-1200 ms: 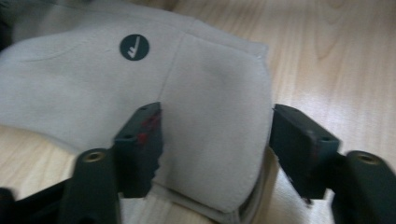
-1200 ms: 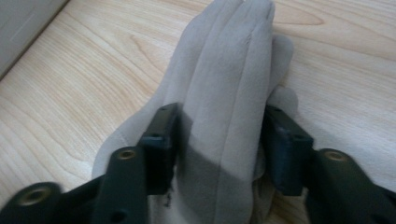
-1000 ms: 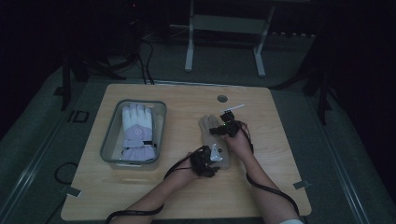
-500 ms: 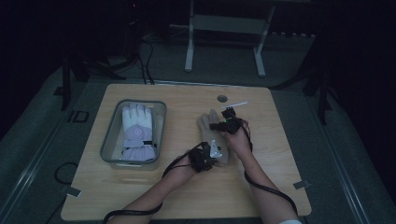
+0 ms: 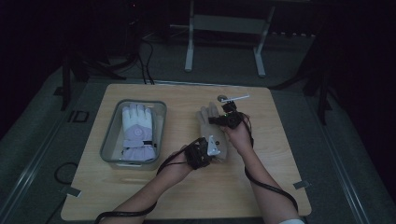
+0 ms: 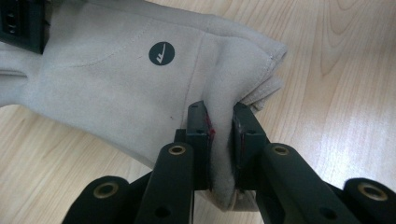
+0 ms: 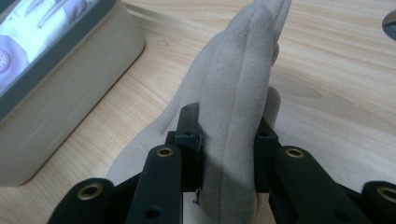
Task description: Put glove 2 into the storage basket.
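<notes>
A pale wooden desk [image 5: 140,196] with rounded corners is seen at the centre of the high view, bordered by dark floor; bare wood is left open along its lower edge and its right side. In the left half of the desk a grey, straight-walled tray [image 5: 108,140] is placed, and a white and lilac glove [image 5: 137,133] is laid flat in it. Right of centre, a beige glove [image 5: 205,122] of soft, suede-like fabric is found, its fingers directed to the top of the frame. Its cuff end is clenched by the jaws of the left gripper [image 6: 220,133], and its fingers are pinched upright by the jaws of the right gripper [image 7: 229,144]. Both forearms are brought in from the lower edge, converging on the beige glove.
</notes>
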A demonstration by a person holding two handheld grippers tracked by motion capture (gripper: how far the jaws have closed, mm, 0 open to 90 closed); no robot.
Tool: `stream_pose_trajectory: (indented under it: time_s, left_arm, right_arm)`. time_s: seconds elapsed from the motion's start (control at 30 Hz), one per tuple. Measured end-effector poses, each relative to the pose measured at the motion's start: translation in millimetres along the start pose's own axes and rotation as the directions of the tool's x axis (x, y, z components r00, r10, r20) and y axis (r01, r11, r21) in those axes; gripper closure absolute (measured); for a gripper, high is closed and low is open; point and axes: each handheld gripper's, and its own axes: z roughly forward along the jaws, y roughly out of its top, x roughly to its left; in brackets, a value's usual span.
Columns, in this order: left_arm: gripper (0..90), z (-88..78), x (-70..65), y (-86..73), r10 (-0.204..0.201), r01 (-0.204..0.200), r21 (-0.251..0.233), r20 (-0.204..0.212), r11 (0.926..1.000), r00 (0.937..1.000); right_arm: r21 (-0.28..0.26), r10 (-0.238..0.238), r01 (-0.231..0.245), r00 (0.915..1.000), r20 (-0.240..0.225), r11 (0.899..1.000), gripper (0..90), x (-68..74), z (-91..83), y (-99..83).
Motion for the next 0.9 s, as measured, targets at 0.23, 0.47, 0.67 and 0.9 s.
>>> stream_pose_trajectory:
  time_s: [0.23,0.47,0.67,0.9]
  left_arm:
    - [80.2,-16.8,2.9,-0.9,0.019,-0.020,-0.003,-0.040,0.9998,0.9990]
    - [80.2,-31.2,10.5,-3.5,0.021,-0.020,0.015,-0.059,0.9997,0.9981]
    - [80.2,-41.3,15.3,-8.7,0.012,-0.010,0.023,-0.071,0.9997,0.9974]
    - [80.3,-55.4,19.6,-18.6,0.006,-0.003,0.037,-0.092,0.9993,0.9957]
  right_arm:
    - [-0.026,-0.032,0.031,0.9993,-0.019,0.999,72.2,13.1,-6.4,12.0]
    - [-0.050,-0.065,0.063,0.9976,-0.026,0.997,72.2,27.3,-9.1,25.5]
    - [-0.056,-0.069,0.066,0.9963,-0.052,0.996,72.2,37.2,-5.7,33.9]
    - [-0.058,-0.088,0.084,0.9934,-0.074,0.995,72.3,53.3,2.8,43.1]
